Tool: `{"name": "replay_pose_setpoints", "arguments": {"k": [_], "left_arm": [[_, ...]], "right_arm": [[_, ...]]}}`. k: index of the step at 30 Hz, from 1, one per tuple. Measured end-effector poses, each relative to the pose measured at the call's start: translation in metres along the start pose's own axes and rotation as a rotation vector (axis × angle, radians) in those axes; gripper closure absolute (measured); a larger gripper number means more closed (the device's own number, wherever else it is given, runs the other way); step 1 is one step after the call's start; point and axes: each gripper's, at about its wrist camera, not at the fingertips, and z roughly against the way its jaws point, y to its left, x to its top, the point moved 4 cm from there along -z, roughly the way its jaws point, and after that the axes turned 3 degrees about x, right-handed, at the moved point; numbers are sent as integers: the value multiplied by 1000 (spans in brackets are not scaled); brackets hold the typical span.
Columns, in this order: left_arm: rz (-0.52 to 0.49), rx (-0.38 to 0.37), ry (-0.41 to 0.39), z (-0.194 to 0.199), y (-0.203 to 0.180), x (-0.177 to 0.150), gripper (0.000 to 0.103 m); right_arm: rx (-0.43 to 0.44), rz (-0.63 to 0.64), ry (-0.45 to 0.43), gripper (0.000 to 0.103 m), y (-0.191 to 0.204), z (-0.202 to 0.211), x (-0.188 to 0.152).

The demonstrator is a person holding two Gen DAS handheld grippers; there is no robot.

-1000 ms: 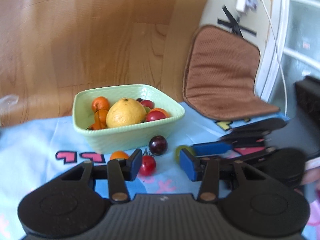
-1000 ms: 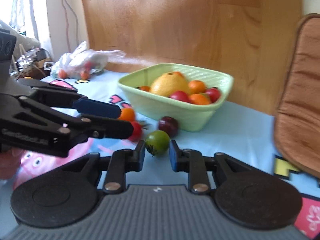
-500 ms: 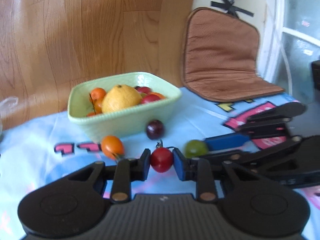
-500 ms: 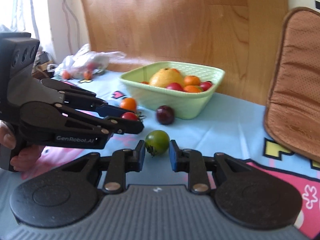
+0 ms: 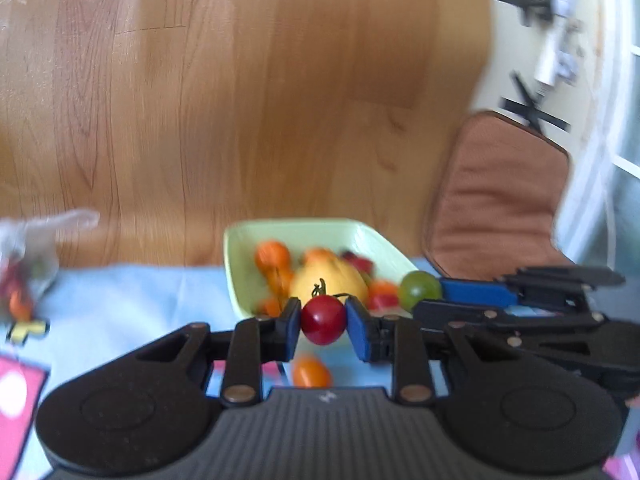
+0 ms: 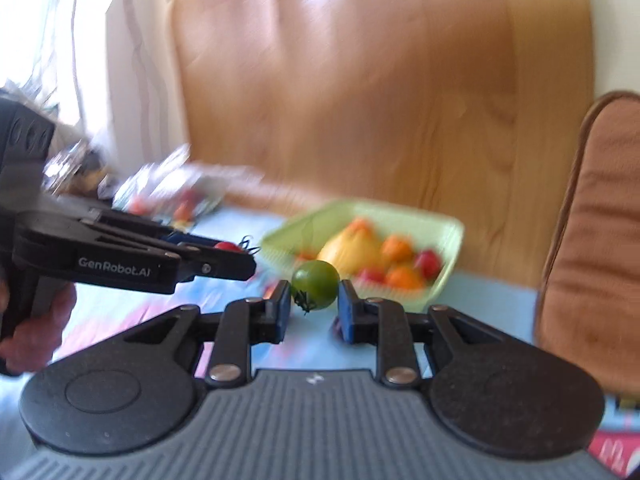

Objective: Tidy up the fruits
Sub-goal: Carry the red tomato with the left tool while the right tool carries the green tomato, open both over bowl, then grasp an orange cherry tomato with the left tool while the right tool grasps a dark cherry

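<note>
Left gripper [image 5: 323, 319]: clamped on red cherry tomato [image 5: 323, 320], stem up.
Right gripper [image 6: 313, 303]: clamped on green tomato [image 6: 314, 285], calyx down-left.
Marking: "GenRobot.AI".

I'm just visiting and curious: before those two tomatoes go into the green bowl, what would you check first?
1. Left gripper shut on the red tomatoes' one: ok.
2. Right gripper shut on the green tomato: ok.
3. Both tomatoes lifted off the blue cloth: ok.
4. Free room in the green bowl: cannot tell, blurred.
5. Grippers clear of each other: ok, close.
6. Orange tomato left on the cloth: not ok.
</note>
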Motion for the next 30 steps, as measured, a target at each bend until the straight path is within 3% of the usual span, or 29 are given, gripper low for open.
{"name": "replay_pose_setpoints", "arguments": {"k": [8, 10, 14, 19, 25, 30], "left_arm": [[32, 81, 72, -75, 17, 22, 77], [33, 106, 80, -82, 19, 21, 71], [38, 87, 12, -55, 19, 18, 58], [26, 66, -26, -5, 12, -6, 58], [-16, 67, 85, -16, -9, -46, 56], [-33, 112, 115, -37, -11, -55, 56]], "right_arm": [[-96, -120, 50, 74, -63, -66, 12], [-93, -143, 74, 74, -70, -75, 7], [-99, -161, 25, 61, -71, -63, 10], [-69, -150, -30, 61, -60, -15, 0], [-14, -173, 116, 61, -42, -15, -37], [3, -198, 170, 61, -37, -38, -36]]}}
